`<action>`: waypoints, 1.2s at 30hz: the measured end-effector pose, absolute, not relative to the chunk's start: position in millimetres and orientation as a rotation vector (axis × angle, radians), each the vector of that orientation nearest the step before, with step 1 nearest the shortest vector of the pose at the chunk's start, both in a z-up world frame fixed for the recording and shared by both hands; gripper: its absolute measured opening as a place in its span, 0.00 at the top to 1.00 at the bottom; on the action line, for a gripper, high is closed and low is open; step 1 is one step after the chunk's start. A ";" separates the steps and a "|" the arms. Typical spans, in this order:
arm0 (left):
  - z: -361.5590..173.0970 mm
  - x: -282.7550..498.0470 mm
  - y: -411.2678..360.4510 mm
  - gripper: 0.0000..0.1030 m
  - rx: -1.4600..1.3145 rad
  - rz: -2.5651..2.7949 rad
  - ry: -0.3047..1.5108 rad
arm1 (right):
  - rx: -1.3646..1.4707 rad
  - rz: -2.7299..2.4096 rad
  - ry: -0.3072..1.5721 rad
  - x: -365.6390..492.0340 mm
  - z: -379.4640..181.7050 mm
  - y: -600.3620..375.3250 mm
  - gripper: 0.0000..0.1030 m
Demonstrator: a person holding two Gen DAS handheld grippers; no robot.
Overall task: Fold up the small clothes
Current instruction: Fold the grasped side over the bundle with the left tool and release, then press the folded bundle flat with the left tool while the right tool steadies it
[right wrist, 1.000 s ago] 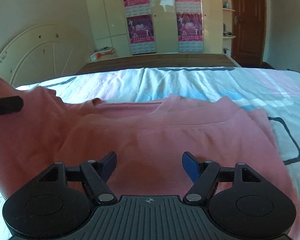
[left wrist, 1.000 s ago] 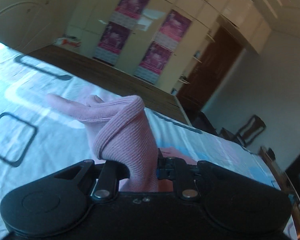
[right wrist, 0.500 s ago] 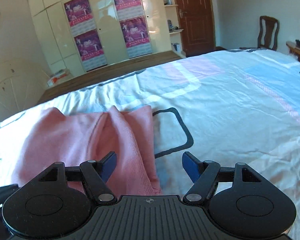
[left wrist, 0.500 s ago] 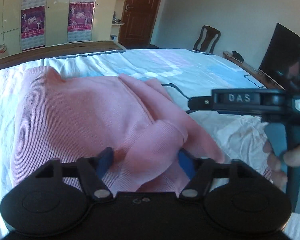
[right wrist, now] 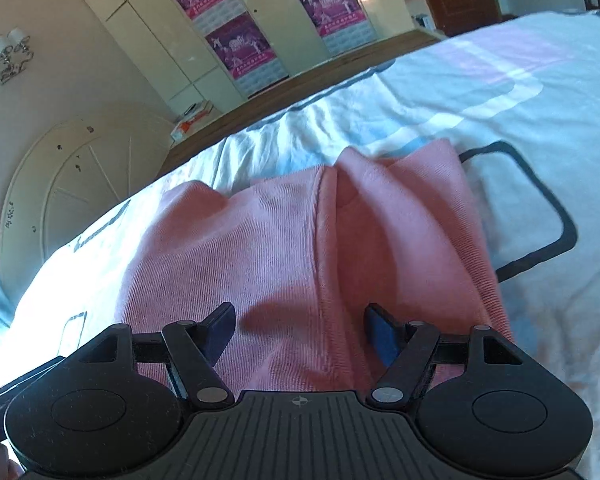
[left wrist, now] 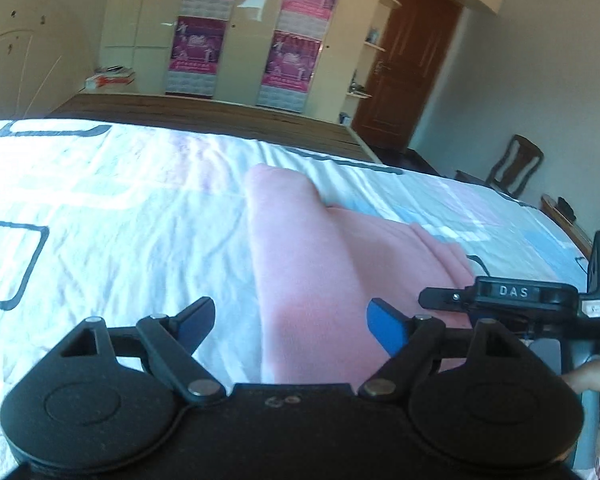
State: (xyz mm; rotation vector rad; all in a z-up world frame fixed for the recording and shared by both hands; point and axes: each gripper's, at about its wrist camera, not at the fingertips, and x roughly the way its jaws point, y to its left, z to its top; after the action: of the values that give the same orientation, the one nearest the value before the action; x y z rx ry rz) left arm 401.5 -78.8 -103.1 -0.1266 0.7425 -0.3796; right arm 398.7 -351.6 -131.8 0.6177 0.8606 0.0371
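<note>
A pink knit garment [left wrist: 320,264] lies folded into a long strip on the bed. My left gripper [left wrist: 292,316] hovers open over its near end, with the cloth's left edge under the gap and nothing pinched. The right gripper's black body [left wrist: 516,294] shows at the right edge of the left wrist view. In the right wrist view the garment [right wrist: 260,248] lies spread, a raised fold ridge [right wrist: 324,240] running away from me. My right gripper [right wrist: 300,320] hangs just above it; its jaws are closing slightly, the ridge lies between them, and the pads do not press it.
The white bed sheet [left wrist: 112,240] with pale bands and dark rectangle outlines surrounds the garment. A wooden footboard [left wrist: 220,114], a wardrobe with posters [left wrist: 244,32], a brown door [left wrist: 408,68] and a chair [left wrist: 516,164] stand beyond. A person's finger [left wrist: 588,376] holds the right gripper's handle.
My left gripper let go of the pink cloth it had lifted and opened wide; the cloth now lies flat. The right gripper swung right past the garment's edge, then rolled back over it.
</note>
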 end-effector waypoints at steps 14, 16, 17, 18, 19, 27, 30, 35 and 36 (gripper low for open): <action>-106.2 418.5 -74.0 0.20 -0.157 -0.356 0.750 | 0.393 0.036 0.748 389.1 -95.3 -343.9 0.87; -103.1 420.0 -82.3 0.20 -0.167 -0.384 0.744 | 0.352 0.005 0.730 384.6 -85.1 -352.8 0.87; -102.6 420.1 -86.4 0.20 -0.175 -0.402 0.748 | 0.338 -0.008 0.728 380.7 -81.2 -357.6 0.87; -103.5 420.1 -91.1 0.20 -0.181 -0.420 0.758 | 0.326 -0.023 0.728 376.2 -78.5 -362.8 0.87; -105.9 419.2 -95.8 0.19 -0.184 -0.434 0.771 | 0.305 -0.040 0.731 371.3 -76.7 -367.0 0.87; -141.0 416.0 -120.2 0.15 -0.153 -0.459 0.908 | 0.383 -0.177 0.865 352.7 -118.9 -399.0 0.87; -141.4 414.3 -121.5 0.15 -0.132 -0.468 0.900 | 0.408 -0.152 0.841 338.2 -105.1 -399.8 0.78; -149.8 414.6 -131.5 0.14 -0.124 -0.474 0.927 | 0.296 -0.166 0.922 339.2 -117.4 -382.5 0.62; -149.7 412.0 -134.5 0.14 -0.095 -0.478 0.916 | 0.291 -0.183 0.938 338.9 -124.6 -382.4 0.63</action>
State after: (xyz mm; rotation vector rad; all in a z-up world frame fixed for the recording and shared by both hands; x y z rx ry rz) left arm 412.0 -134.5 -149.7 -0.0946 0.9164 -0.4776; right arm 338.9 -382.4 -124.6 0.2909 0.9383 -0.1826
